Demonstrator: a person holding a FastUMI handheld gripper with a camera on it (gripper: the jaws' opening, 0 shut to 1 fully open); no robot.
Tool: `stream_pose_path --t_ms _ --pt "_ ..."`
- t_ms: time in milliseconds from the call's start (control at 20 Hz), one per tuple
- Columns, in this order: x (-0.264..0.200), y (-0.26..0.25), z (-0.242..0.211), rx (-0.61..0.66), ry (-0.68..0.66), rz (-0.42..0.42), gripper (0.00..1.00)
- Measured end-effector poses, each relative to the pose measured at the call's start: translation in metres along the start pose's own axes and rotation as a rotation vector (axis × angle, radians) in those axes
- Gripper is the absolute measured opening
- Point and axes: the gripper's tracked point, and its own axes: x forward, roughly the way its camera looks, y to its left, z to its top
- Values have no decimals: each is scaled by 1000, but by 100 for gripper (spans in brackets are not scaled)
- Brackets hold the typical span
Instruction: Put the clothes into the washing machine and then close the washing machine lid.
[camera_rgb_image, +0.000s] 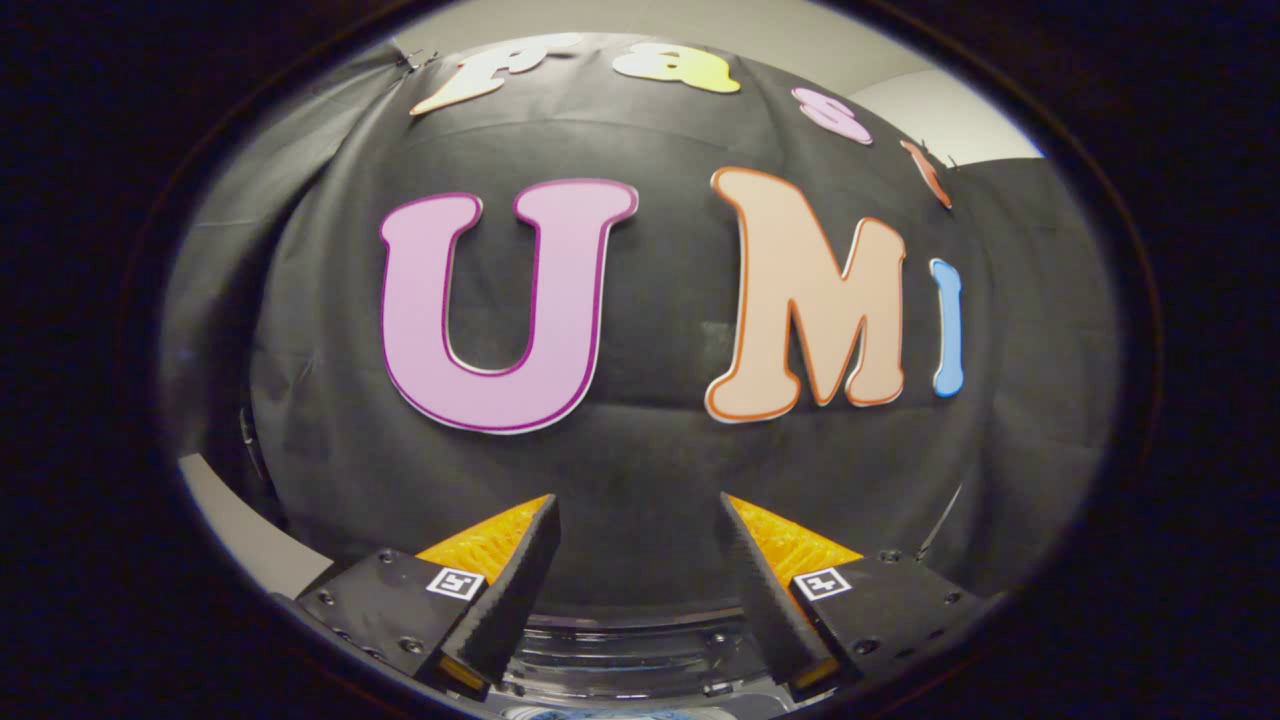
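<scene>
The black cloth wall (640, 470) of the booth is hanging broad and close, straight ahead of the tongs (640, 540), and it is taking up nearly everything beyond them. Against that wall, low down and directly under the fingertips, the top of the washing machine (630, 650) is showing as a dark curved rim with a glossy, clear-looking band below it; whether its lid is up or down I cannot tell from here. At the wall's lower left a pale grey strip of surface (235, 535) is curving away, perhaps a table edge or the floor.

The tongs are standing spread wide, with nothing between the two fingers, and pointing level at the wall rather than down at the machine. I am seeing no clothes anywhere around the machine, so they may already be inside. Judging by that empty, raised pose, the person is probably hovering between steps.
</scene>
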Motion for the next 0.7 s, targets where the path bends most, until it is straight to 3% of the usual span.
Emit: stream_pose_path --t_ms 200,400,550,700 --pt "16 12 -16 44 -8 19 98" --pt "24 36 -68 -30 138 92 98" --pt "16 30 -69 54 78 62 99" --pt "13 29 -63 50 19 51 99"
